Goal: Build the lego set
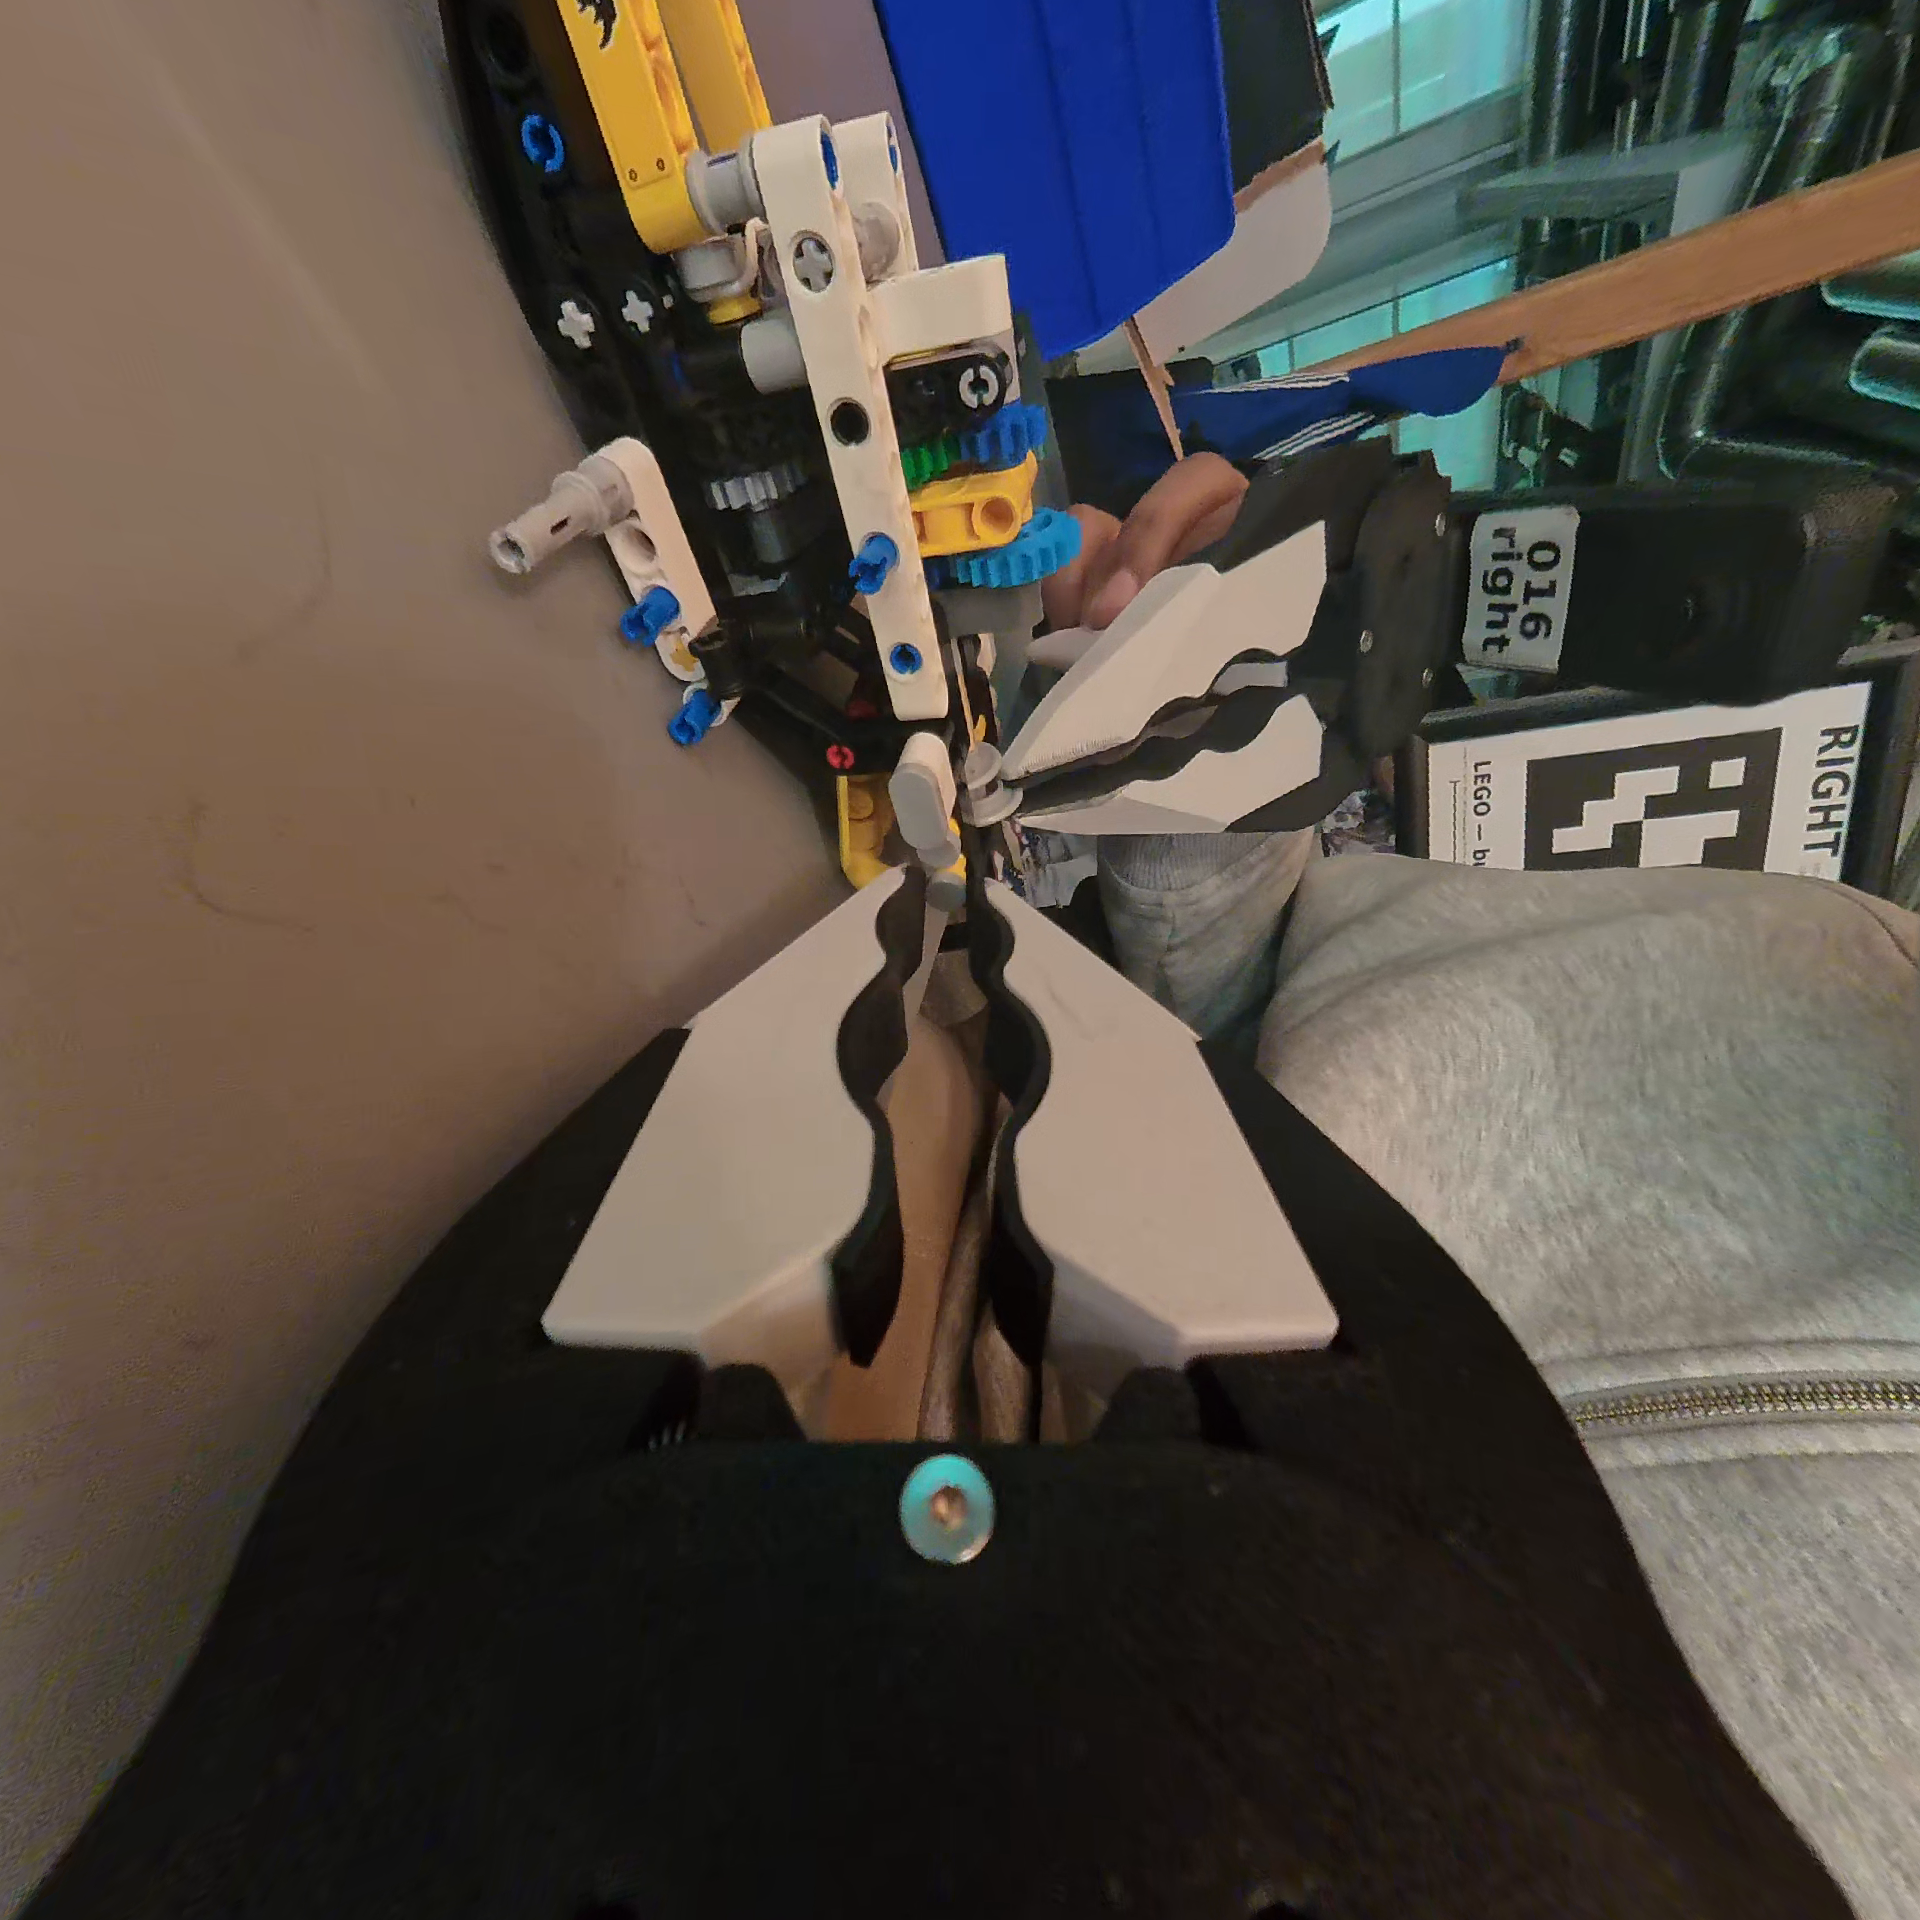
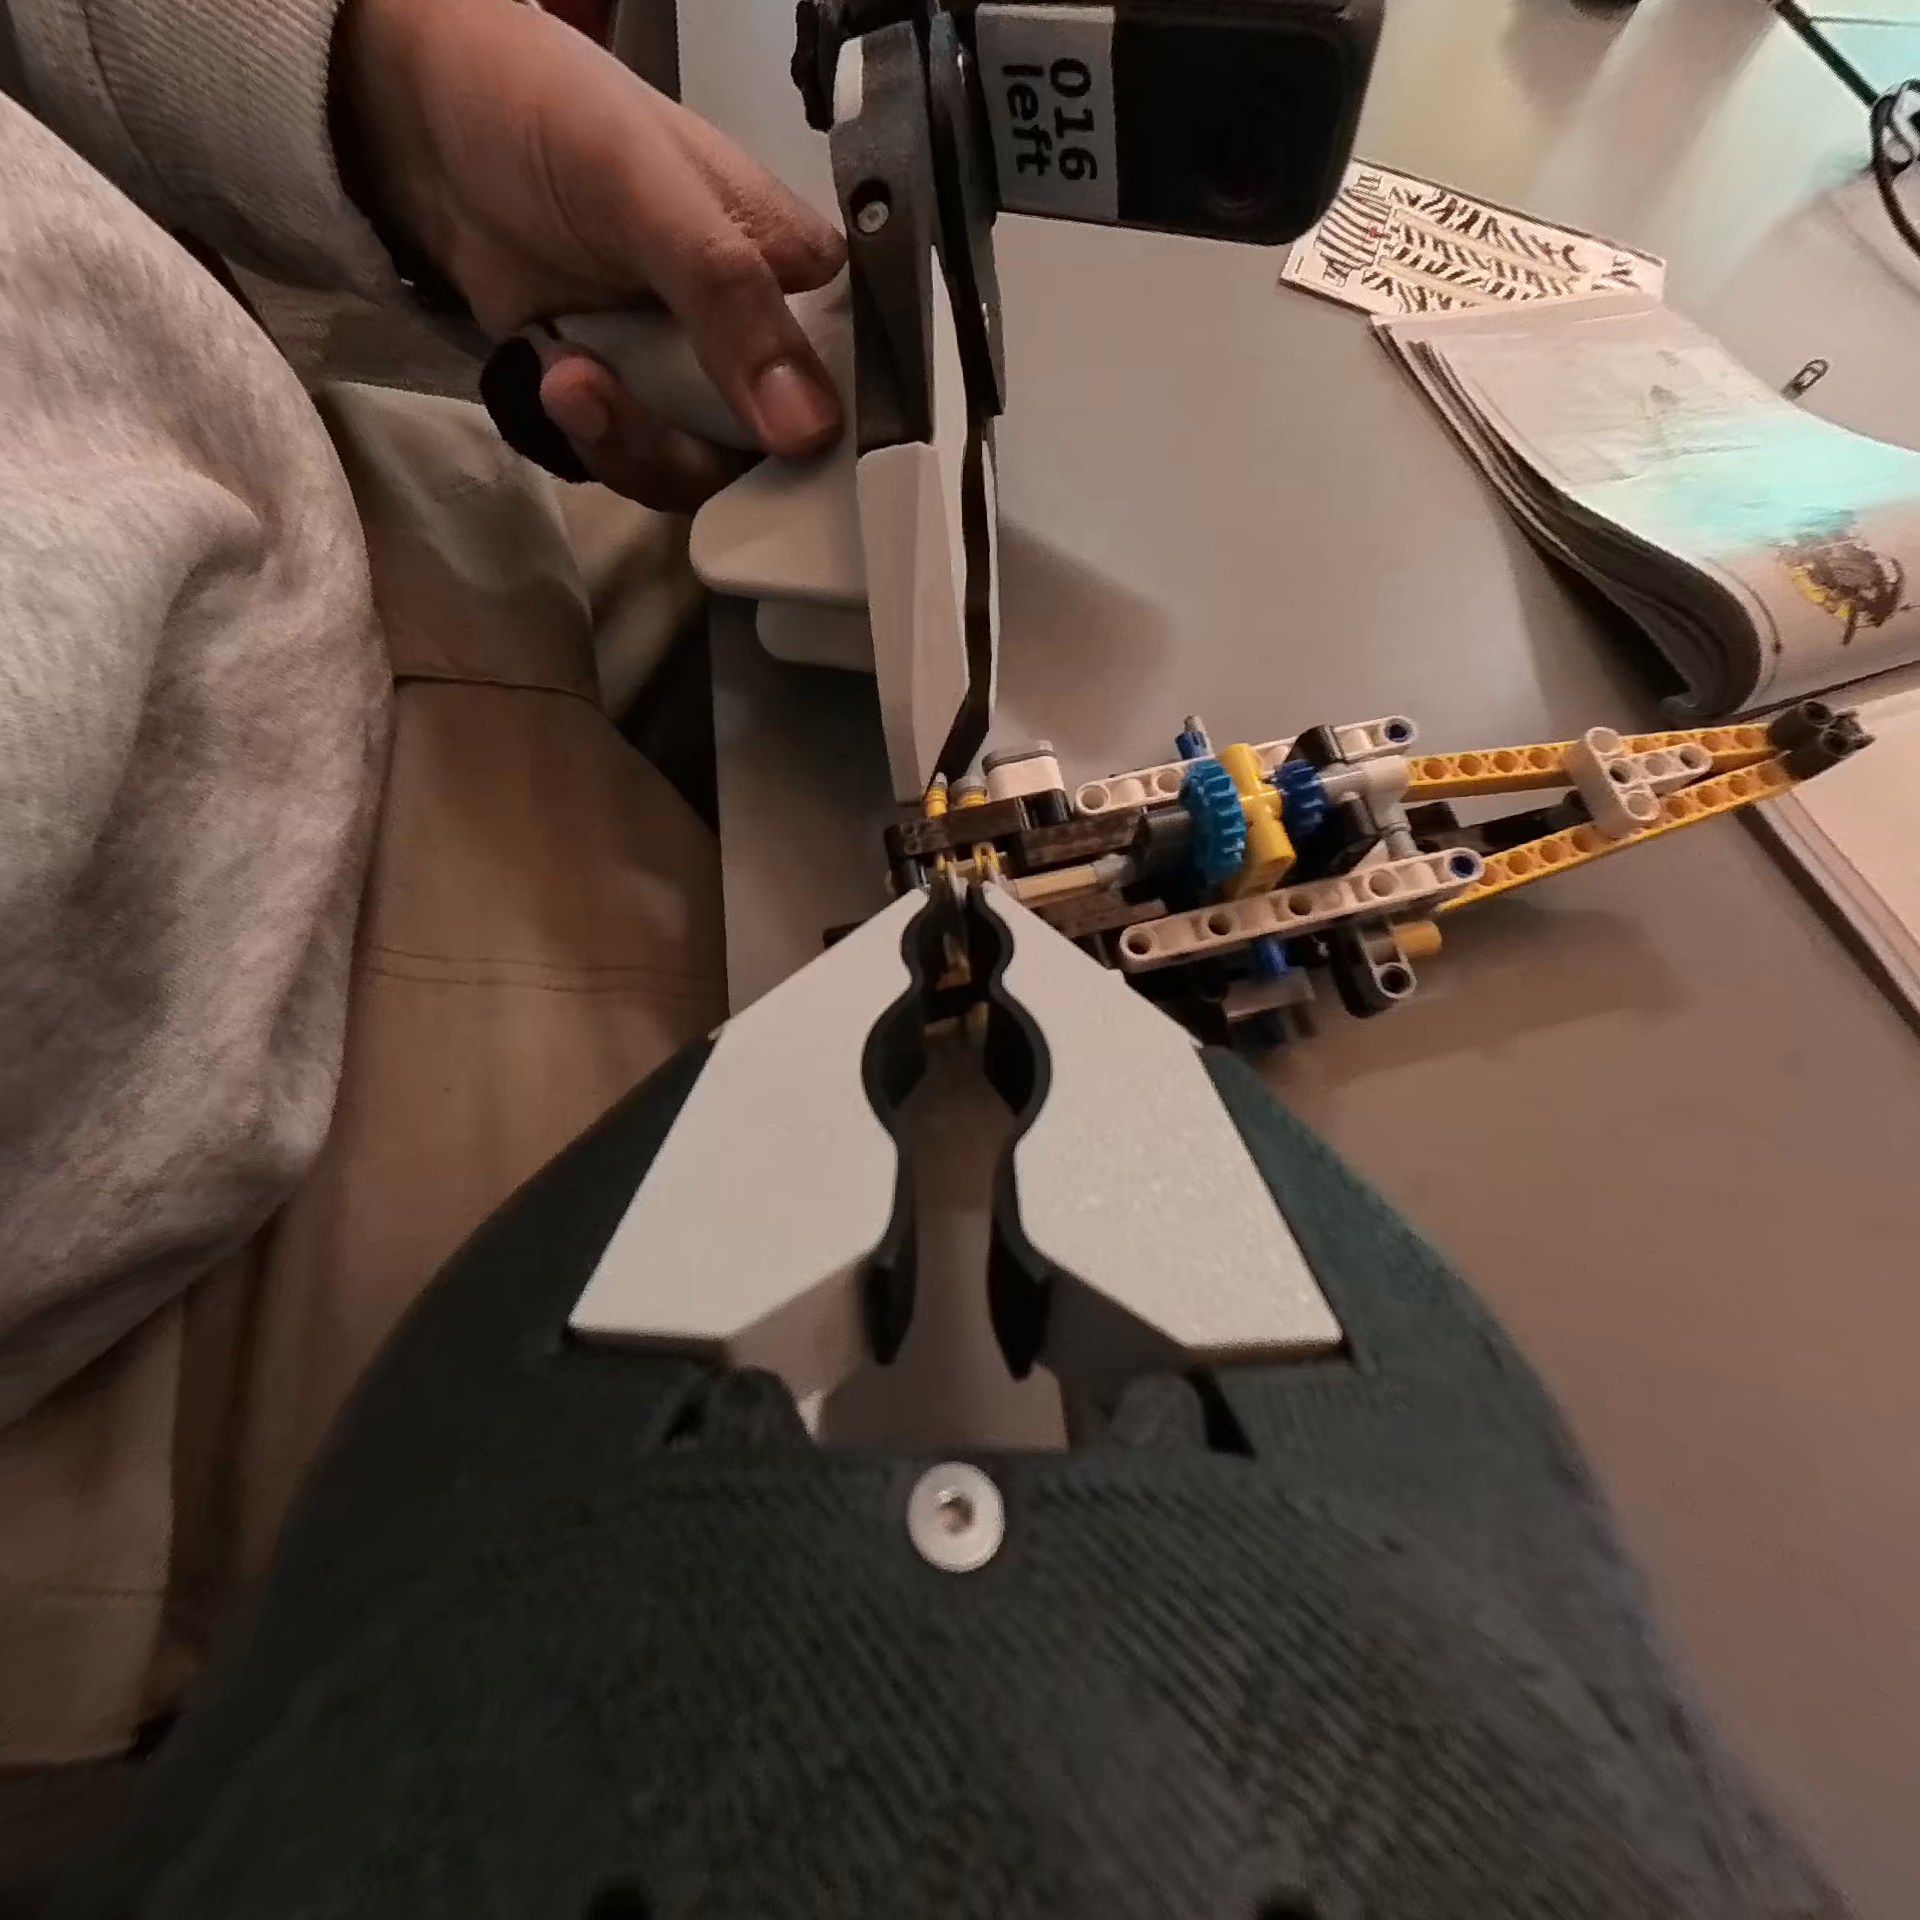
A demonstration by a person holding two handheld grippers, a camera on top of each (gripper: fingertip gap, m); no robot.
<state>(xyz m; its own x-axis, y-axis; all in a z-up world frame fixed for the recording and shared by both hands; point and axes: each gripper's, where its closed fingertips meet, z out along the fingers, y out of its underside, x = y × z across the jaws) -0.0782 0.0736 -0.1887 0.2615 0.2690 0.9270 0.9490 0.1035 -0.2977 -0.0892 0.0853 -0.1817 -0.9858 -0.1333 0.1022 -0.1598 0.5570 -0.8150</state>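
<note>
The Lego model (image 2: 1247, 831) lies on the grey table (image 2: 1558, 1195) near its front edge. It has long yellow beams, white beams, blue gears and a black frame, and it also shows in the left wrist view (image 1: 862, 436). My left gripper (image 1: 940, 883) is shut on the model's near end, on a grey part; in the right wrist view it (image 2: 951, 774) comes down from above. My right gripper (image 2: 961, 899) is shut on a small grey piece (image 1: 985, 798) at that same end. In the left wrist view it (image 1: 1008, 795) comes in from the right, close to the left fingertips.
An open instruction booklet (image 2: 1662, 499) and a striped sticker sheet (image 2: 1455, 249) lie on the table beyond the model. A person's hand (image 2: 623, 239), grey sleeve (image 2: 156, 727) and beige trousers (image 2: 468, 935) are at the table's front edge. A blue object (image 1: 1060, 156) stands behind the model. Less than 4 cm separates the two grippers' tips. My right tips are roughly 25 cm from the blue object (image 1: 1060, 156).
</note>
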